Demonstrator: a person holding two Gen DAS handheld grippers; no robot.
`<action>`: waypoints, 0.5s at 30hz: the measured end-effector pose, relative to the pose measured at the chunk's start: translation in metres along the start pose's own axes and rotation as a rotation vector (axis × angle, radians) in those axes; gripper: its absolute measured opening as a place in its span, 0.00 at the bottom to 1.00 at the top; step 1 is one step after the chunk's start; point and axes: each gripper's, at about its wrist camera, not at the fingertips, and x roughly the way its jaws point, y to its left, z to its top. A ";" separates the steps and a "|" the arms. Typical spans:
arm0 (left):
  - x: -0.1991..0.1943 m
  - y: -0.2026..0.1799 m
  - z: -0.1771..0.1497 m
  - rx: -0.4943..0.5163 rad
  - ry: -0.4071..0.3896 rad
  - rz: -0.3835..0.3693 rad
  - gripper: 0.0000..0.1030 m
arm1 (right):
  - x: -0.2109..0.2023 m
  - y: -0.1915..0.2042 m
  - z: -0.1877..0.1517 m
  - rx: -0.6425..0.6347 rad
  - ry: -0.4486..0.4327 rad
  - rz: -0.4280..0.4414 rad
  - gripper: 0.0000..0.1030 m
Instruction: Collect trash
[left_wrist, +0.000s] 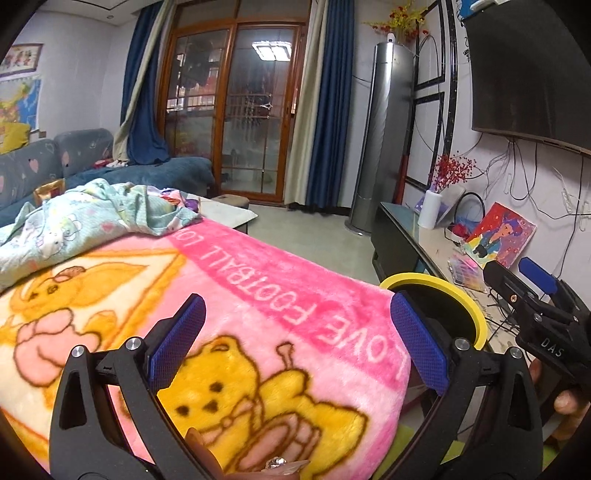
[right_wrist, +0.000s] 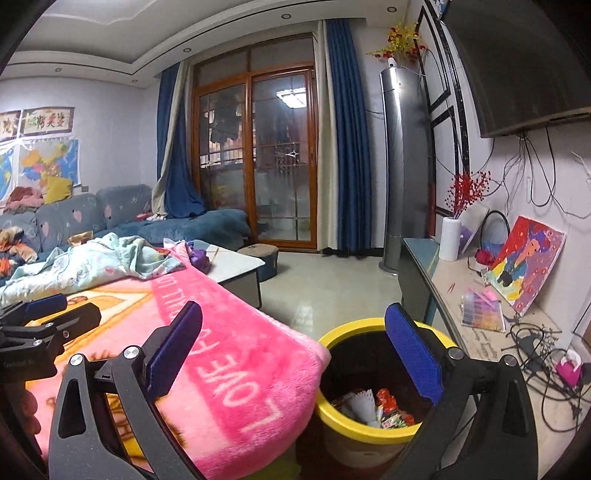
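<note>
Looking from the left wrist, the left gripper (left_wrist: 297, 339) hangs wide open and empty above the pink blanket (left_wrist: 258, 295); the yellow-rimmed bin (left_wrist: 476, 317) sits just past the blanket's right edge. From the right wrist, the right gripper (right_wrist: 293, 350) gapes empty over the bin (right_wrist: 365, 428), where wrappers (right_wrist: 388, 410) lie below; bare floor (right_wrist: 332, 288) opens beyond.
</note>
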 end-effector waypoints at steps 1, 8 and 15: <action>-0.001 0.002 -0.002 -0.005 -0.001 0.004 0.89 | 0.000 0.001 -0.002 0.000 0.004 0.000 0.94; -0.002 0.010 -0.007 -0.028 0.002 0.020 0.89 | 0.006 0.011 -0.010 -0.017 0.043 0.028 0.94; -0.003 0.012 -0.008 -0.026 0.000 0.016 0.89 | 0.011 0.011 -0.013 -0.010 0.064 0.030 0.94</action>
